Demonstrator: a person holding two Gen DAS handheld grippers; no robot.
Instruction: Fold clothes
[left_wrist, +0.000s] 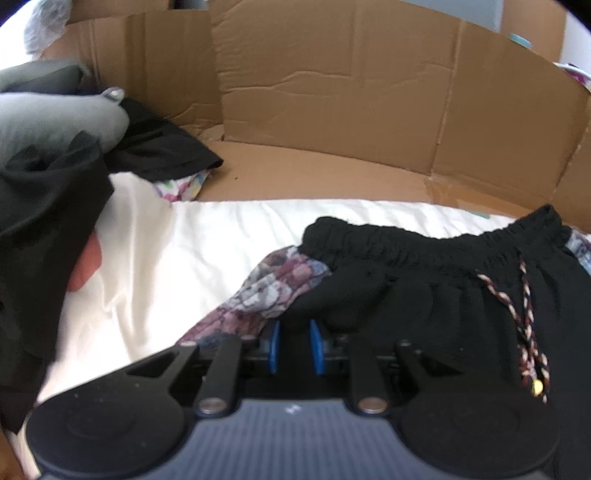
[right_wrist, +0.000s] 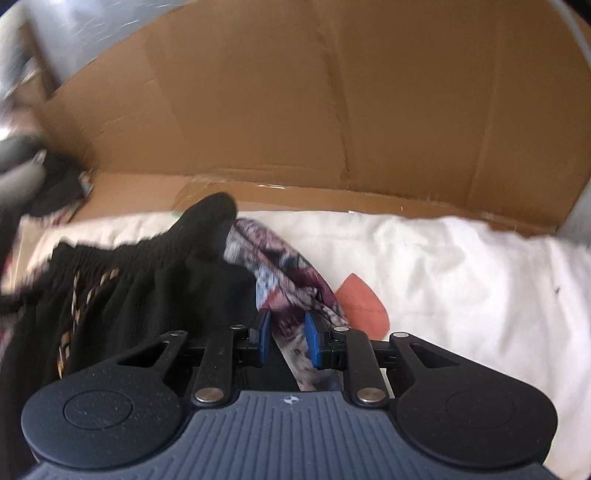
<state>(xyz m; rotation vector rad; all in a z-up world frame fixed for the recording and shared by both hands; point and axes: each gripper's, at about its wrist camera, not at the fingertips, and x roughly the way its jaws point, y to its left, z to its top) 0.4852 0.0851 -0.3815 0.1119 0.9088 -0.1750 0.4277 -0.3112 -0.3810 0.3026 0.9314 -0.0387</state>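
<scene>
Black shorts (left_wrist: 424, 295) with an elastic waistband, a braided drawstring (left_wrist: 524, 325) and floral side panels (left_wrist: 266, 291) lie on a white sheet (left_wrist: 184, 258). In the left wrist view my left gripper (left_wrist: 295, 341) is at the shorts' left edge. Its blue pads are closed on a bunched fold of black and floral cloth. In the right wrist view the same shorts (right_wrist: 147, 295) spread to the left. My right gripper (right_wrist: 287, 338) is at their right edge, and the floral panel (right_wrist: 291, 280) runs between its blue pads, which pinch it.
A brown cardboard wall (left_wrist: 332, 92) stands behind the sheet, with a cardboard floor strip (left_wrist: 314, 173) at its foot. Grey and black garments (left_wrist: 55, 155) are heaped at the left. An orange-pink patch (right_wrist: 364, 306) shows on the sheet (right_wrist: 461, 277) right of the shorts.
</scene>
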